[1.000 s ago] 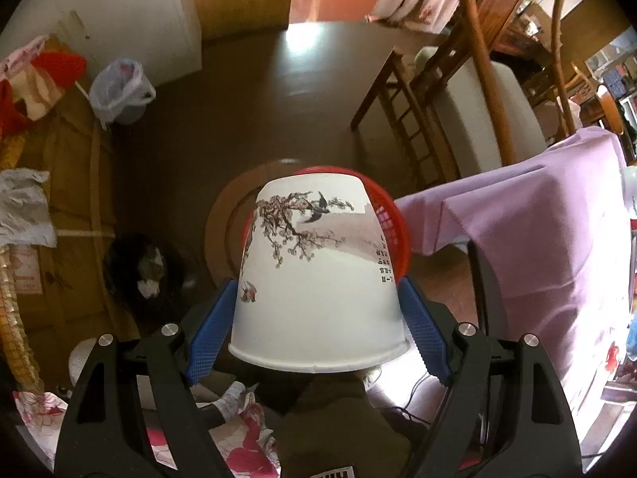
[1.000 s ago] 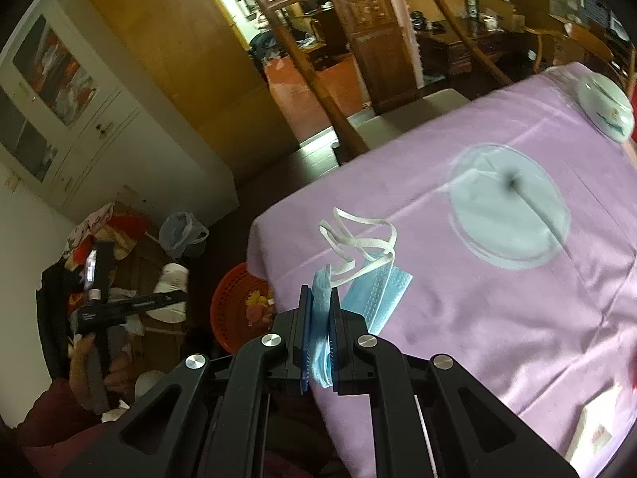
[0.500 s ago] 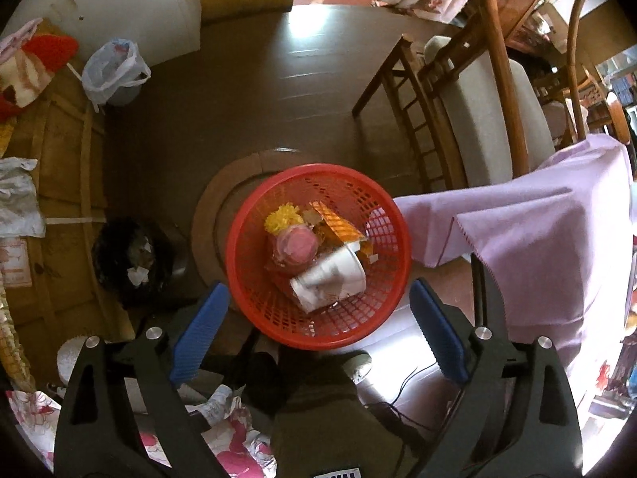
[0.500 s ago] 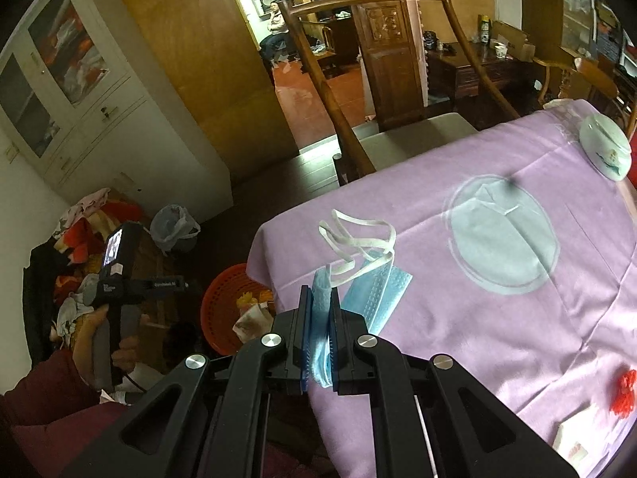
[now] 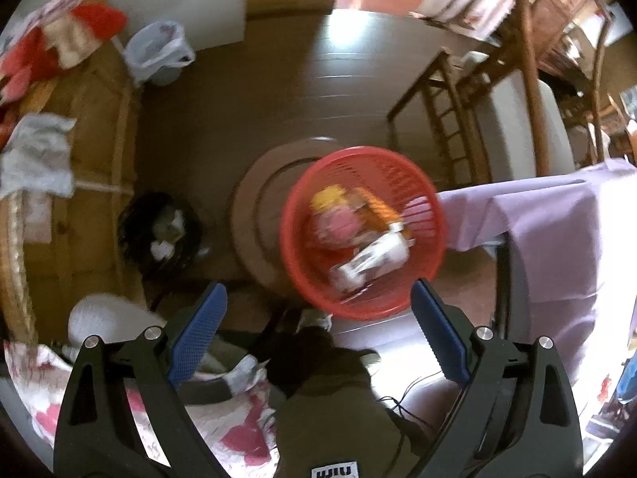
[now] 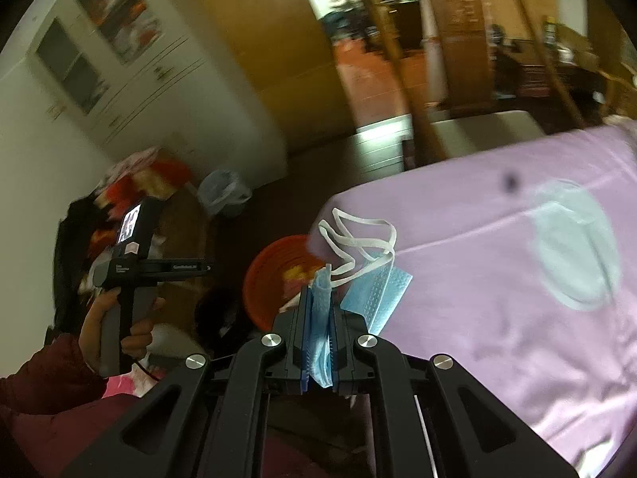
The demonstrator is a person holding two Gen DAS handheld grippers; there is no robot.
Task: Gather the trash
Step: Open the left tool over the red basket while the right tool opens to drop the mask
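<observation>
While pointed down at the dark floor, stands released, blue pads wide apart and nothing between them: so the left gripper (image 5: 318,287), at the bottom of the left wrist view. Just above its fingertips in the frame, slightly right of centre, a red basket (image 5: 302,199) on a round wooden base (image 5: 251,207). Inside the basket, blurred, a white paper cup (image 5: 374,259) lying on its side toward the lower right, together with yellow, pink and orange trash, too smeared to name. To the left of the basket a black bin (image 5: 159,235) with pale scraps inside; in the upper left a white plastic bag (image 5: 157,55); at the right edge a purple tablecloth (image 5: 557,239) hanging down, and above it a wooden chair (image 5: 517,119). Seen from the right wrist view: right gripper (image 6: 320,298) at lower centre, clenched on a blue face mask (image 6: 378,290), folded part pinched between the pads, loose part spread up and to the right over the cloth. White straps (image 6: 358,239) of the mask looped just above the fingertips. Behind the mask, the basket again, left of centre and partly hidden. At the left of this frame, a hand (image 6: 119,326) in a dark red sleeve gripping the handle of the other gripper. On the cloth at right, a pale round patch (image 6: 573,247)
</observation>
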